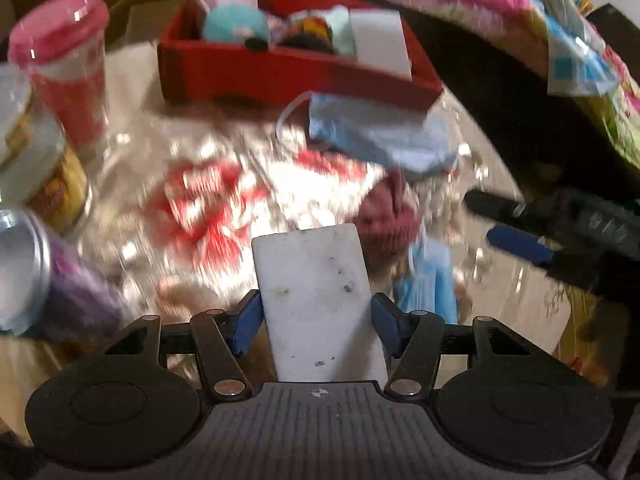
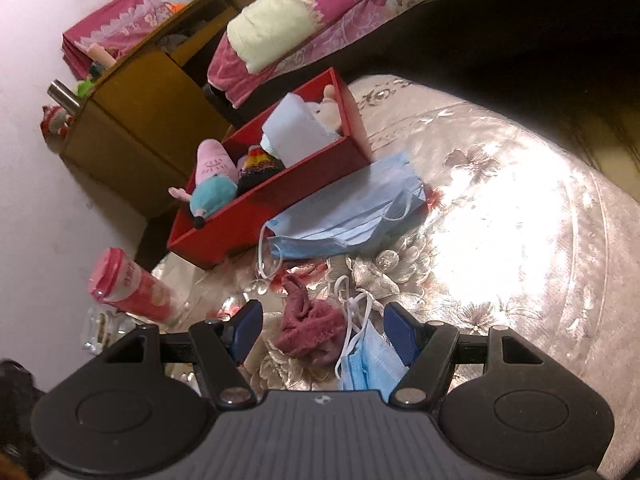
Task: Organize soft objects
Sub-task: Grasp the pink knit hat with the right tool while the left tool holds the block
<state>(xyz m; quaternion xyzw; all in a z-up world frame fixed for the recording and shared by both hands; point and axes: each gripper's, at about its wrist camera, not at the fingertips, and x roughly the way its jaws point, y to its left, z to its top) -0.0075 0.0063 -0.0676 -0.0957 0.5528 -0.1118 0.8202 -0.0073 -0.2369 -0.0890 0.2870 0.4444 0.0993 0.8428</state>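
Clamped in the left gripper (image 1: 316, 316): a white sponge block (image 1: 320, 300). Between the parted, empty fingers of the right gripper (image 2: 324, 330): a maroon sock (image 2: 308, 330) and blue face mask (image 2: 374, 364) on the table (image 2: 500, 208). Farther back, near the table's edge: a red box (image 2: 256, 208) of plush toys.

Round table under shiny silver floral-embossed cover (image 2: 500, 208). On it: open red rectangular box (image 2: 256, 216) at far edge (soft toys inside); flat pale-blue surgical masks (image 2: 352, 208) touching box front; crumpled maroon knitted cloth (image 2: 308, 330) nearer; folded blue mask with white loops (image 2: 372, 364) just beside cloth; tall red tube with pink lid (image 2: 128, 288), upright, left of box.
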